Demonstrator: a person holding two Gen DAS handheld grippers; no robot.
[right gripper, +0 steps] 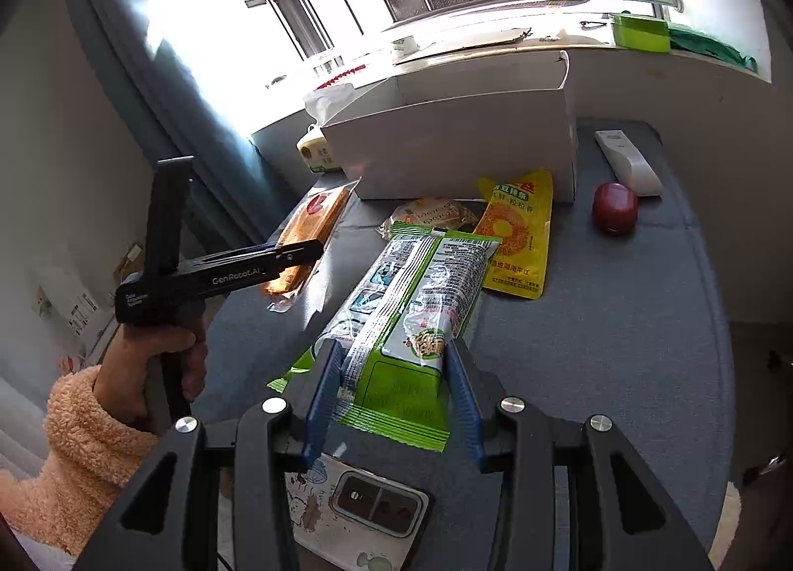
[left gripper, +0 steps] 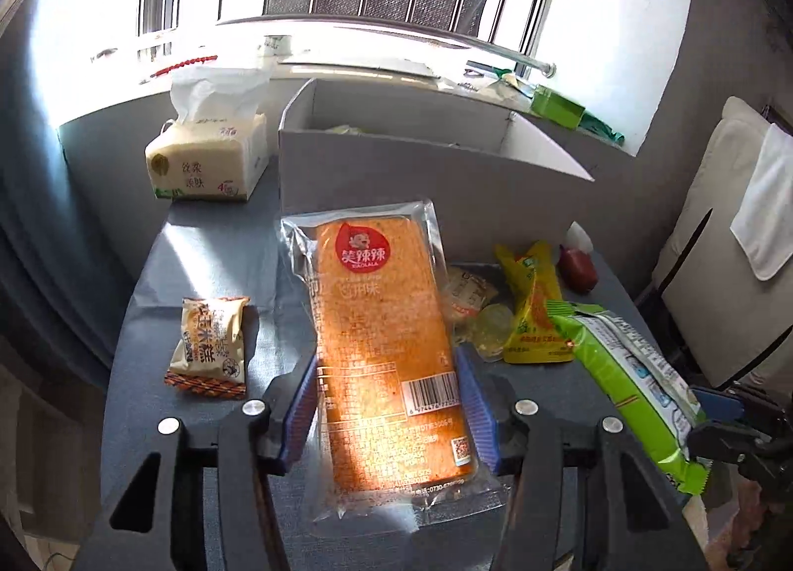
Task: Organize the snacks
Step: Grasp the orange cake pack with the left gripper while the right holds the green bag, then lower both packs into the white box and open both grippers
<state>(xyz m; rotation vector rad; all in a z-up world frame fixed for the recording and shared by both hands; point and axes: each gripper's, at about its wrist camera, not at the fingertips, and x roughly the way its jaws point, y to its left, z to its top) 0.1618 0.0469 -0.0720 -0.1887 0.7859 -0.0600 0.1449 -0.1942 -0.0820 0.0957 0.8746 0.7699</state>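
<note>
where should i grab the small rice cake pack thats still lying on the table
Grip the rice cake pack across its puffy middle, coming from above with one pad on each long side. It lies flat on the table with bare cloth around it, and its crimped ends are thin and likely to slip.

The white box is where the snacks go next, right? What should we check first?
1. Left gripper pinching the orange snack pack: ok.
2. Right gripper pinching the green snack pack: ok.
3. White box open on top: ok.
4. Room left inside the box: cannot tell.
5. Orange pack lifted clear of the table: cannot tell.
6. Small rice cake packet out of the way: ok.
</note>
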